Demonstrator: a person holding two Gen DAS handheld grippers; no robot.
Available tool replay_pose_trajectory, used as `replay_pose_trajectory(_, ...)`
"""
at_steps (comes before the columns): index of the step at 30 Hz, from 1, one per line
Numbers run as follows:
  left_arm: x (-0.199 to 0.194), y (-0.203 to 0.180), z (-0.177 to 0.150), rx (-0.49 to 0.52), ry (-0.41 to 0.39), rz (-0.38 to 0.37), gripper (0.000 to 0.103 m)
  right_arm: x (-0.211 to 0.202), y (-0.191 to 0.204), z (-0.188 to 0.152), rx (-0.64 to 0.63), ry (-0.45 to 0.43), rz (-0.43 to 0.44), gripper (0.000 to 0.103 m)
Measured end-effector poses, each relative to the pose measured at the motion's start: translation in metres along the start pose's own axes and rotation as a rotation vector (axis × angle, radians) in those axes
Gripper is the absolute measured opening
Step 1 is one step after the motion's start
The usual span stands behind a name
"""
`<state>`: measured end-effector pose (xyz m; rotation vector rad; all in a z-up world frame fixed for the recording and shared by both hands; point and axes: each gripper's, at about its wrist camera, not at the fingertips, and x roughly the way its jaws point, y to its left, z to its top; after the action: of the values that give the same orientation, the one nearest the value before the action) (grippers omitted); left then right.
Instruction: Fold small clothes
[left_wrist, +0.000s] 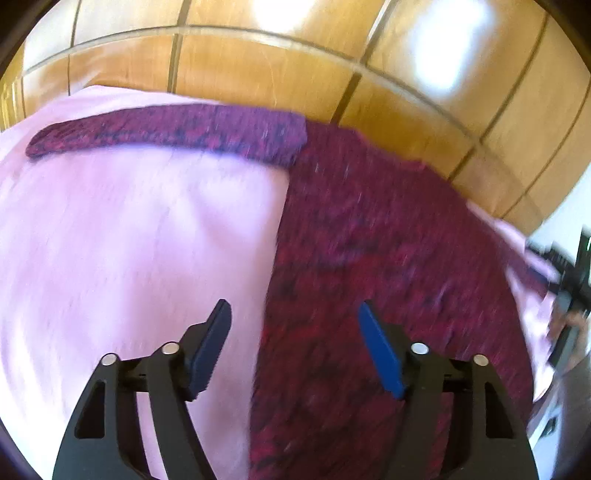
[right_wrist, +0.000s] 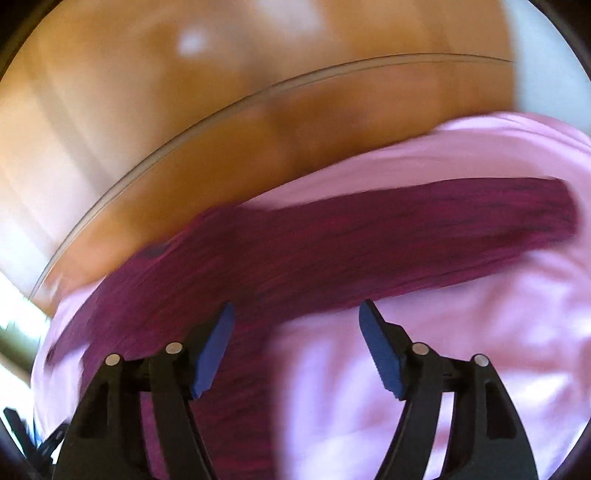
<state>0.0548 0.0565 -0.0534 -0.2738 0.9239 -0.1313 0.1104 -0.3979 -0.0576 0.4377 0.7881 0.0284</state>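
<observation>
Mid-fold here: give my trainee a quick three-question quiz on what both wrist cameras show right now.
1. True or false: the left gripper is shut on the sweater.
2. What lies under the sweater? A) pink cloth B) bare wood C) a towel rack
3. Fill in: the sleeve stretches out across the ____ cloth.

Key: 1 false, both grippers are open, nothing between the fingers, the right gripper too. 2 A. 3 pink.
</observation>
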Motion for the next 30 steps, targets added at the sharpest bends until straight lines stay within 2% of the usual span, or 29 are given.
replay_pose_trajectory(2,0.006,0.002,-0.015,0.017,0.052,0.030,0.057,0.010,0.029,-0.013,-0.056,0.041,0.052,0.072)
replay_pose_trajectory(4,0.004,0.001,-0.028,0.056,0.037,0.054,0.057,0.022,0.054,-0.034,-0.098,0.104,0.092,0.072)
replay_pose_trajectory(7,-0.003,0.002,-0.039,0.070,0.031,0.070,0.055,0.035,0.063,-0.069,-0.129,0.198,0.071,0.071)
replay_pose_trajectory(10,-0.006,0.005,-0.043,0.077,0.027,0.076,0.055,0.017,0.061,-0.103,-0.204,0.133,0.047,0.070)
replay_pose_trajectory(13,-0.011,-0.001,-0.040,0.087,0.043,0.097,0.053,0.003,0.055,-0.113,-0.181,0.117,0.062,0.070)
replay_pose_trajectory(14,-0.016,-0.004,-0.039,0.095,0.033,0.101,0.053,0.000,0.054,-0.115,-0.184,0.114,0.063,0.070)
replay_pose_trajectory(17,-0.037,-0.017,-0.022,0.131,-0.074,0.099,0.053,-0.001,0.054,-0.112,-0.182,0.129,0.063,0.071)
replay_pose_trajectory(20,-0.045,-0.035,-0.002,0.151,-0.159,0.032,0.056,0.002,0.039,-0.090,-0.060,0.135,0.136,0.070)
replay_pose_trajectory(22,-0.038,-0.045,0.003,0.166,-0.163,0.010,0.056,-0.009,0.017,-0.071,0.063,0.080,0.170,0.070)
replay_pose_trajectory(24,-0.022,-0.058,0.006,0.189,-0.136,-0.019,0.056,-0.019,-0.012,-0.057,0.172,0.020,0.172,0.070)
replay_pose_trajectory(27,0.004,-0.070,0.003,0.219,-0.080,-0.038,0.056,-0.027,-0.074,-0.033,0.357,-0.072,0.104,0.067)
replay_pose_trajectory(30,0.024,-0.073,-0.004,0.211,-0.012,-0.042,0.056,-0.024,-0.143,-0.016,0.597,-0.129,0.086,0.064)
